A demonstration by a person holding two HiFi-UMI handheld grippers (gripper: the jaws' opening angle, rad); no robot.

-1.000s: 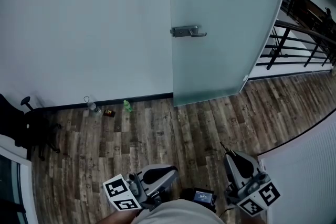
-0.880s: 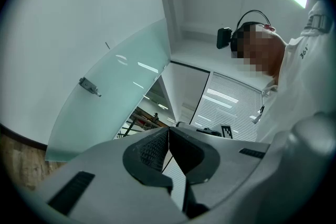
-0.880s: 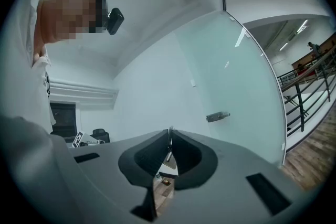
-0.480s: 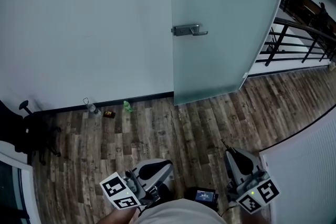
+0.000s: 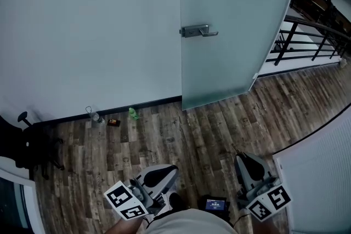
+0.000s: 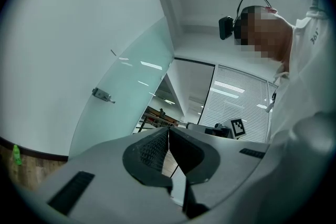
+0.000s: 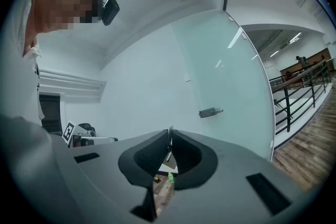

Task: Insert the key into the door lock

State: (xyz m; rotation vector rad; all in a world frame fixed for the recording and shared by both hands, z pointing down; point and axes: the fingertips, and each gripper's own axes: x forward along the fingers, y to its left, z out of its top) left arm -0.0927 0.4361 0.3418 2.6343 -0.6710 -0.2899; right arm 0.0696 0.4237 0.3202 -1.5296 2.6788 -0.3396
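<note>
While the frosted glass door [image 5: 236, 13] with its brushed metal lever handle [image 5: 198, 31] stood well apart across the wood-plank floor [image 5: 208, 129], the right claw [image 7: 169, 132] pinched a slim metal key [image 7: 168, 149] between dark pads [image 7: 149, 157]; the left claw [image 6: 168, 132] was pressed together, empty.

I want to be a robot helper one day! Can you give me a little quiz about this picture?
1. True or false: the right hand-held gripper holds the key.
2. In the head view, the door handle sits near the glass door's: A left edge, B middle, C right edge.
3. Fill in: the left hand-held gripper's jaws are ____, with nothing between them.
Key: 1 true; 2 A; 3 shut.
</note>
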